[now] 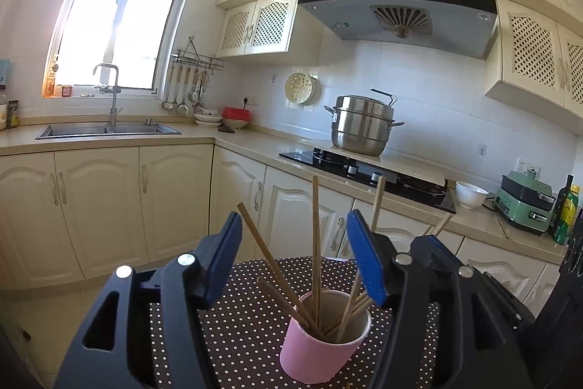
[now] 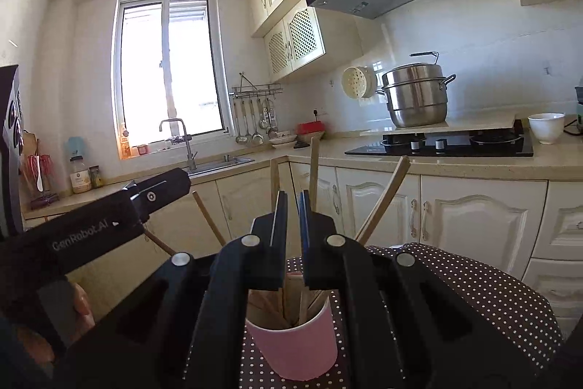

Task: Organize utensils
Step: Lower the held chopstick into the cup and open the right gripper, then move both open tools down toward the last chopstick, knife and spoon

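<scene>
A pink paper cup (image 1: 320,349) stands on a brown polka-dot tablecloth (image 1: 237,316) and holds several wooden chopsticks (image 1: 316,243) that fan out above its rim. My left gripper (image 1: 295,243) is open just above the cup. Two chopsticks rise between its blue pads without touching them. In the right wrist view the same cup (image 2: 295,345) sits right under my right gripper (image 2: 291,217), which is shut to a narrow slit. Chopsticks (image 2: 382,203) stick up behind and beside its fingers, and I see none clamped. One finger (image 2: 164,186) of the left gripper reaches in from the left.
An L-shaped counter runs behind, with a sink (image 1: 109,130), a black hob (image 1: 364,170) carrying a steel steamer pot (image 1: 360,126), a white bowl (image 1: 470,194), a green appliance (image 1: 524,203) and bottles (image 1: 564,210). Cabinet doors stand between counter and table.
</scene>
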`<move>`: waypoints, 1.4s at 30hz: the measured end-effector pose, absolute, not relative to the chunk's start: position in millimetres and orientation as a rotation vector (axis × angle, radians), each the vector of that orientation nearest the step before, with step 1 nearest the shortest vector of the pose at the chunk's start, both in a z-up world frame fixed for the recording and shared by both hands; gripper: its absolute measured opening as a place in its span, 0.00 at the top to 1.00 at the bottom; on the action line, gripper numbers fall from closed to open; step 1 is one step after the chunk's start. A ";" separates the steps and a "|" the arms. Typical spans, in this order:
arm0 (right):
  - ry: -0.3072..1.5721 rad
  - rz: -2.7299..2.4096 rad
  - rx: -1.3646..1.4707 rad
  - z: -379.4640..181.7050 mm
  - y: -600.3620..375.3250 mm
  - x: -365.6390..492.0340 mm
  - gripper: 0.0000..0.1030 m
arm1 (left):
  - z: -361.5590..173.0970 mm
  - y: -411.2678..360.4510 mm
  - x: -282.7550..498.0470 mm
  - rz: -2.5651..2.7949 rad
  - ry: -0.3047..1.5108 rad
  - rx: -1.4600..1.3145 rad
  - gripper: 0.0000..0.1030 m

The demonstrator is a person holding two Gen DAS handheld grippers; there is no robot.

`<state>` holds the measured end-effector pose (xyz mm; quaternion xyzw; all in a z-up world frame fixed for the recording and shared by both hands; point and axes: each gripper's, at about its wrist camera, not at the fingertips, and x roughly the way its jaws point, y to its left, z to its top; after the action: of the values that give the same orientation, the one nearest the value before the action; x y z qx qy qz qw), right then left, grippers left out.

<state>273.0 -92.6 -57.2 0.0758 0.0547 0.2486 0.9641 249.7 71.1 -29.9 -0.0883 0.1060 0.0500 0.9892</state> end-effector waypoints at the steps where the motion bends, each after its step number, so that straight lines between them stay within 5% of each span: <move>1: 0.113 0.499 0.151 -56.4 -94.4 269.0 0.93 | -29.2 69.9 246.1 0.097 0.216 -0.178 0.42; 13: 0.209 0.422 0.120 -66.9 -117.6 223.5 0.93 | -48.6 52.7 216.9 -0.030 0.387 -0.193 0.42; 28: 0.532 0.301 0.146 -131.1 -148.7 199.2 0.93 | -142.3 13.7 247.1 -0.149 0.941 -0.122 0.42; 30: 0.589 0.295 0.178 -142.0 -154.2 200.0 0.89 | -151.7 9.8 252.5 -0.159 0.984 -0.120 0.42; 34: 0.650 0.279 0.212 -158.2 -161.5 198.8 0.56 | -171.3 1.2 264.6 -0.163 1.068 -0.115 0.54; 42: 0.754 0.286 0.242 -176.8 -161.0 200.1 0.56 | -204.1 -11.5 282.4 -0.142 1.151 -0.067 0.68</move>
<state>200.1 -161.0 -176.8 0.1174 0.3660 0.1389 0.9126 282.4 -11.5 -204.1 -0.0316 0.5437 -0.0673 0.8360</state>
